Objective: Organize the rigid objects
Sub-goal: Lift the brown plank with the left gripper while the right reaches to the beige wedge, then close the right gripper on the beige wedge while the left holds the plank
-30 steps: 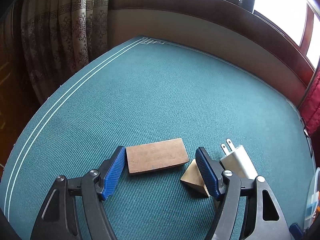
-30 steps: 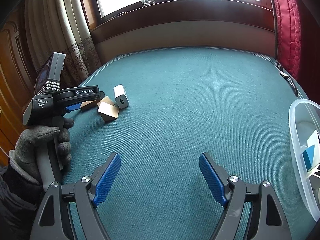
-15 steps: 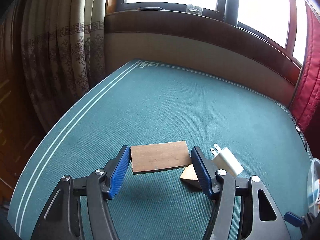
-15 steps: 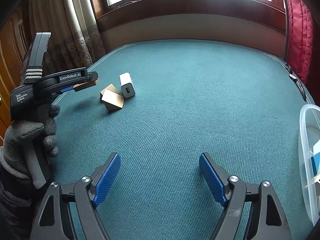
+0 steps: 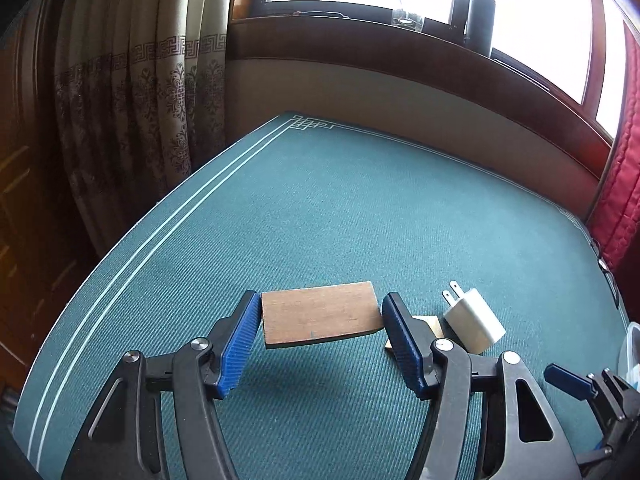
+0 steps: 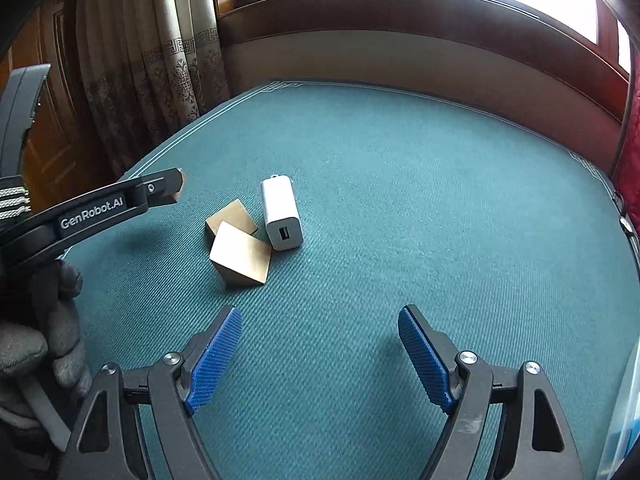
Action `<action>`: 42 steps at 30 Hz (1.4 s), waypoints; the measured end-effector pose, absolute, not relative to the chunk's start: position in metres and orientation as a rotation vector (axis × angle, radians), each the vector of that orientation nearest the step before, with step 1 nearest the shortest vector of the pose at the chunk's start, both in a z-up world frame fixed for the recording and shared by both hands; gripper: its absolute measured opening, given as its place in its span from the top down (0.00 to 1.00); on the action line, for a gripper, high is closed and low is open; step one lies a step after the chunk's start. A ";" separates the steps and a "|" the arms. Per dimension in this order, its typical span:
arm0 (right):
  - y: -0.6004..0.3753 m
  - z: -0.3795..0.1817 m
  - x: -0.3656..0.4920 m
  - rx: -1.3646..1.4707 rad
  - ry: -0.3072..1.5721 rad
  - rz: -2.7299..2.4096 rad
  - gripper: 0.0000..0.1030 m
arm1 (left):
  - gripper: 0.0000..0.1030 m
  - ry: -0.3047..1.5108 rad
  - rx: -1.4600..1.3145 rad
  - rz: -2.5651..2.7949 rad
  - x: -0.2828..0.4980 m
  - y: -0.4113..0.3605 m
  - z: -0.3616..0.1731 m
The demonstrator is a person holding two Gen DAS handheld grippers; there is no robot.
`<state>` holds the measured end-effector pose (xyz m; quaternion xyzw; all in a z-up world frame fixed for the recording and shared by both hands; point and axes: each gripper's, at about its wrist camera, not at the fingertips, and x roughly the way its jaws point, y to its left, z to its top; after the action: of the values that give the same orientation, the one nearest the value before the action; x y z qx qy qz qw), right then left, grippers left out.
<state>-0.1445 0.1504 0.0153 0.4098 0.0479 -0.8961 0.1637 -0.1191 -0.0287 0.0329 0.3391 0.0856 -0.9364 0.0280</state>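
Teal ribbed cloth (image 5: pixel 320 208) with white border lines; brown board (image 5: pixel 320 314); white charger (image 5: pixel 474 322); blue ridged pads (image 6: pixel 216 356); tan blocks (image 6: pixel 240 254).

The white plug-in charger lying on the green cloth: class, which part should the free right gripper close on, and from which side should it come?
Probably the two long flat sides of the white plug-in charger, coming from above. It lies flat on the green cloth, USB end toward the right gripper, prongs away. The light wooden wedge block sits close on its left, so keep that jaw clear.
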 end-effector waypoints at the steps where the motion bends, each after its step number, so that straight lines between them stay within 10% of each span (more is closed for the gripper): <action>1: 0.147 0.014 -0.149 1.177 0.152 -2.555 0.19 | 0.38 0.268 1.046 -2.889 -0.119 -0.029 0.032; 36: 0.104 0.009 -0.179 1.091 0.113 -2.177 0.37 | 0.38 0.354 1.085 -2.836 -0.121 -0.040 0.024; 42: 0.089 0.009 -0.178 1.073 0.207 -2.219 0.57 | 0.38 0.349 1.082 -2.839 -0.122 -0.039 0.024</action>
<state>-0.1785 0.0892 0.0094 0.4097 0.0790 -0.8475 0.3282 -0.1223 -0.0385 0.0239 0.3535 0.1142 -0.9275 0.0419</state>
